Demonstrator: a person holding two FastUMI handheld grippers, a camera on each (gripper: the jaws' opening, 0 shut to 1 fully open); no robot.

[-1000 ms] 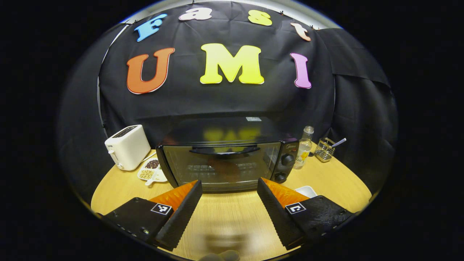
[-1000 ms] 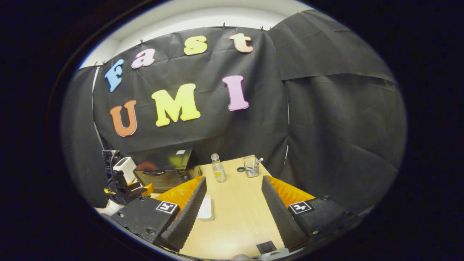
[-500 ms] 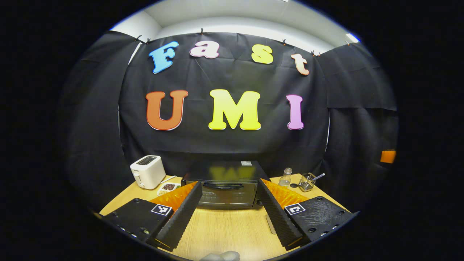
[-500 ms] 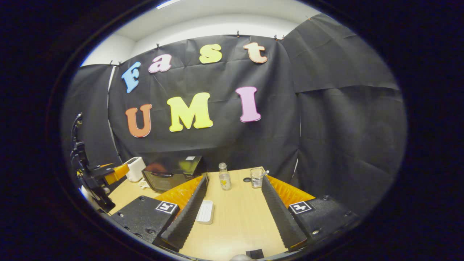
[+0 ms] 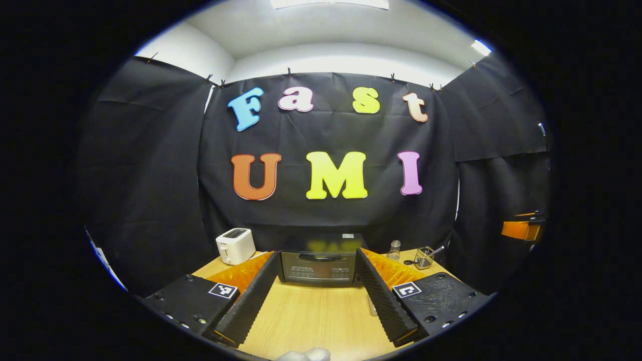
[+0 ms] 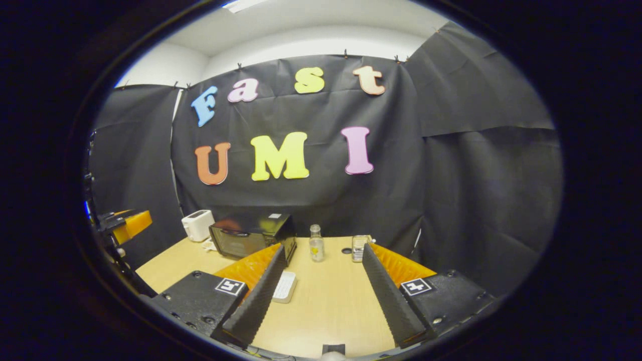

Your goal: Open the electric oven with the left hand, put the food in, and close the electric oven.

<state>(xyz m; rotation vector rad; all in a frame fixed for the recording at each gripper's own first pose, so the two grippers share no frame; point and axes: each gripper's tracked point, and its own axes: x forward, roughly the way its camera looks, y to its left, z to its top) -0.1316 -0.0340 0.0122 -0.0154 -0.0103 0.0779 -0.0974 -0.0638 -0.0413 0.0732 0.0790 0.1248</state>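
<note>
Presently we find the oven [image 5: 318, 266] shut at the table's [image 5: 311, 321] far edge, both the left gripper [image 5: 313, 296] and right gripper [image 6: 321, 296] spread, empty and well apart from it, so we cannot tell how much remains.

wooden table [image 5: 311, 321] with oven [image 5: 317, 266], toaster [image 5: 234, 245]

Right gripper view: wooden table [image 6: 331, 301] with appliances at the far edge.
Right gripper [image 6: 321, 296] low in front, fingers spread wide, nothing between them. Electric oven [image 6: 251, 238], door closed, at far left; white toaster [image 6: 197, 224] just beside it. Small bottle [image 6: 316, 244] and wire holder [image 6: 359, 248] farther right. White dish [image 6: 285, 287] beside one finger. Left gripper [image 6: 125, 224] at left edge.
</note>
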